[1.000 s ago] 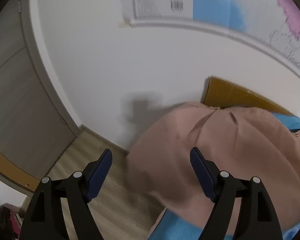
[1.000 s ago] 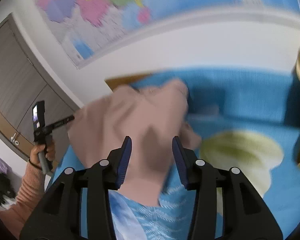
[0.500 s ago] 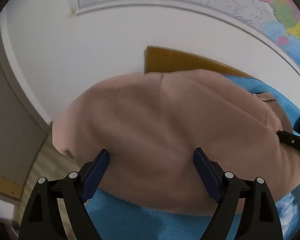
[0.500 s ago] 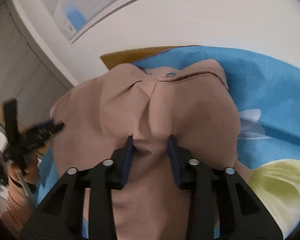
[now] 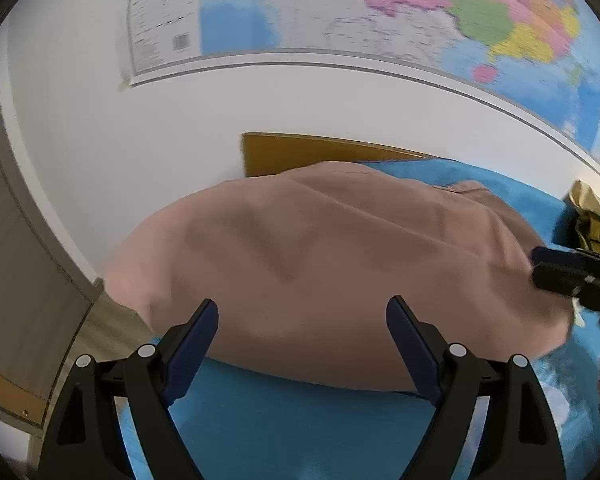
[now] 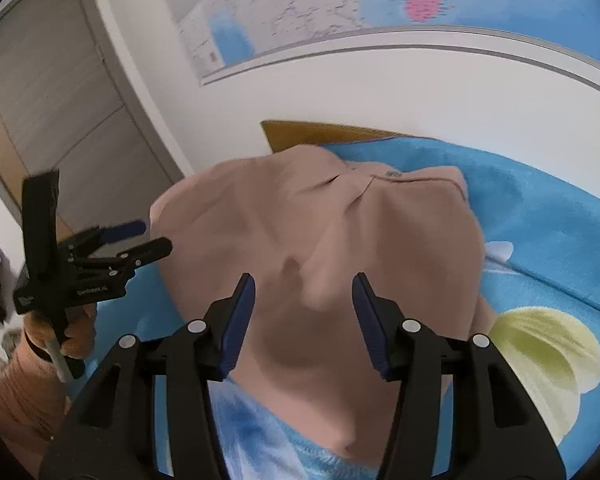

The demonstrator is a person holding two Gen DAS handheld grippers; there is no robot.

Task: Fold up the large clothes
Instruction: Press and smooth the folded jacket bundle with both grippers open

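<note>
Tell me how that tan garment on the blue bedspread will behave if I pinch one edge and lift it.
The tan garment will probably drape and sag rather than hold shape: it lies in soft creases on the blue bedspread. It looks like fairly thick woven cloth, so likely some weight. The open right gripper would lift one corner only; the rest should trail.

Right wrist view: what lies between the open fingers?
Only the pink garment, spread on the blue blanket; the right gripper is open, gripping nothing.
</note>
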